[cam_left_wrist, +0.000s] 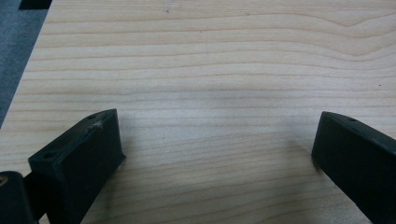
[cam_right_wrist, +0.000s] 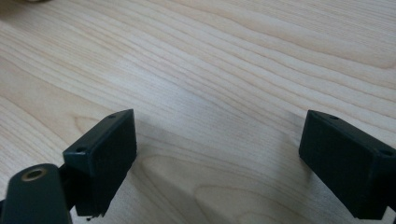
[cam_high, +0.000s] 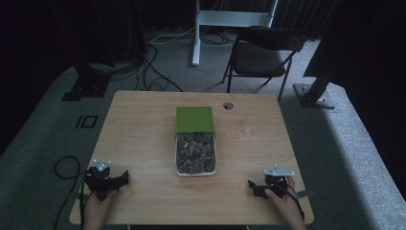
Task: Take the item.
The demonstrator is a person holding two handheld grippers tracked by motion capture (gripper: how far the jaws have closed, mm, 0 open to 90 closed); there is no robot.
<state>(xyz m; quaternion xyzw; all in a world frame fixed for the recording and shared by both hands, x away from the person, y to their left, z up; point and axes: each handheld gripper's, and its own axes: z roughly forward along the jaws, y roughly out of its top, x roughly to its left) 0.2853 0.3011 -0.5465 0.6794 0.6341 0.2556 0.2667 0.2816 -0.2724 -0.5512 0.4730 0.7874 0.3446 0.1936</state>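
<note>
One box (cam_high: 196, 160) sits mid-table (cam_high: 143, 139), well apart from both grippers, with bare wood between and nothing in the way. Its green lid (cam_high: 195, 119) is slid back over the far end, and the open part holds a heap of dark pieces, possibly stones; the dim light hides what they are. The left gripper (cam_high: 125, 178) and right gripper (cam_high: 251, 187) rest at the near corners, jaws spread wide, holding nothing. One chair (cam_high: 263, 55) stands beyond.

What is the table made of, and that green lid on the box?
The table looks like pale wood or wood-look laminate, matte: grain lines run across it. The green lid seems to be smooth plastic or card, flat and evenly coloured; too dim to be sure.
</note>
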